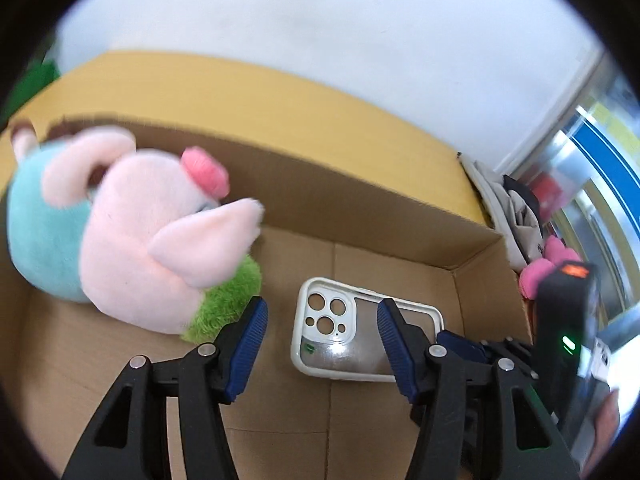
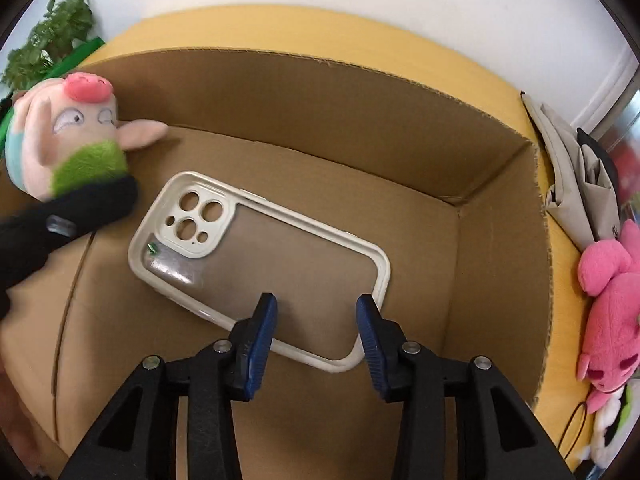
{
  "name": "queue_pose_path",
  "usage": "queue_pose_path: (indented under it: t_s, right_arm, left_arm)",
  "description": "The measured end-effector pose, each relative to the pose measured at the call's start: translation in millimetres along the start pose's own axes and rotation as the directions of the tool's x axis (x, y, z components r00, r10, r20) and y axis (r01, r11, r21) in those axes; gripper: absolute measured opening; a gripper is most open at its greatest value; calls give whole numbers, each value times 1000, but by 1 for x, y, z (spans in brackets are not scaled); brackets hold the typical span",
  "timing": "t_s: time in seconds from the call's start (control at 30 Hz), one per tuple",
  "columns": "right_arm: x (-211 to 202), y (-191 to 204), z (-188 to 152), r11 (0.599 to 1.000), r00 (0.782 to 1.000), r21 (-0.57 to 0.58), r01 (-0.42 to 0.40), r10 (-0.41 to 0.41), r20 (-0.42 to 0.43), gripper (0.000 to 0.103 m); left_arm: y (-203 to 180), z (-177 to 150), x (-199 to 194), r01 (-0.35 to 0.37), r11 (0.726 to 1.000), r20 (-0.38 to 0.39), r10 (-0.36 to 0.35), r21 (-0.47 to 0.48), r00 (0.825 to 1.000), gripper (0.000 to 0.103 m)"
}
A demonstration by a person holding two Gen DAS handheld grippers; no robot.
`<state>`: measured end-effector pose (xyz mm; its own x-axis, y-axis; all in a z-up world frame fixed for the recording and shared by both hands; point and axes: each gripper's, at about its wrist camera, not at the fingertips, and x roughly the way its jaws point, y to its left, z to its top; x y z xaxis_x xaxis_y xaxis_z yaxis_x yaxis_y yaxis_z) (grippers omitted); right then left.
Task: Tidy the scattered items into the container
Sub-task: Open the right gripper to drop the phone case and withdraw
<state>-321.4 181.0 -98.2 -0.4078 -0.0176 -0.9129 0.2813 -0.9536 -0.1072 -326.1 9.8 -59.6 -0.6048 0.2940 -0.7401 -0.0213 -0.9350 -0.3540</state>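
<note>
Two items already lie inside the cardboard box (image 2: 400, 128): the phone case (image 2: 260, 264) flat on the box floor near its middle, camera cut-outs toward the left wall, and the pig plush (image 1: 132, 232) in the box's left part, its green patch just beside the case's left end. The plush looks blurred in the left wrist view, so you cannot tell whether it has fully settled.

Your left tool (image 1: 320, 320) stands wide and empty above the floor, between the plush and the case. Your right tool (image 2: 316, 320) is also wide and empty, over the near end of the case; from this view you cannot tell whether its pads touch the rim.

Left to do, by my reading: a bright pink plush (image 2: 612, 300) lies outside, on the yellow table (image 2: 560, 248) just beside the box's right wall. Pale folded fabric (image 2: 568, 168) sits beyond it near the far right corner; whether that counts as a scattered item is unclear. Judged progress: past the midpoint, at least one pick remaining.
</note>
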Motion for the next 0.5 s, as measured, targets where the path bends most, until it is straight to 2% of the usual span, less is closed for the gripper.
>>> queue_pose_path:
  t_s: [0.1,0.17,0.2,0.3,0.33,0.4,0.47,0.5]
  right_arm:
    - [1,-1,5,999,999,16,51,-51,-6,43]
    - [0,-2,5,991,991,12,135,-135,-5,43]
    - [-5,-4,3,991,991,24,134,-134,12,43]
    - [-36,-6,-7,996,992,68,57,-64,109,45]
    - [-54,-4,-14,997,987,72,28,-39,153,49]
    - [-81,2,-26,998,977,63,-6,-7,215,63]
    - [-115,15,-46,999,959,47,-22,8,284,87]
    - [-128,14,-53,999,952,43,-28,14,307,91]
  left_arm:
    - [-6,3,-24,31,998,21,-32,47,999,56]
    - [-9,8,-47,28,996,65,-33,82,997,56]
    - [-9,8,-64,16,993,93,-27,114,995,56]
    - [-7,6,-111,-43,976,180,4,212,984,58]
    - [-4,3,-126,-51,971,198,5,232,980,60]
    - [5,-6,-164,-44,966,229,-16,255,973,61]
    - [7,-13,-193,-39,963,261,-33,266,965,68]
    - [3,-17,-202,-41,960,280,-39,277,959,74]
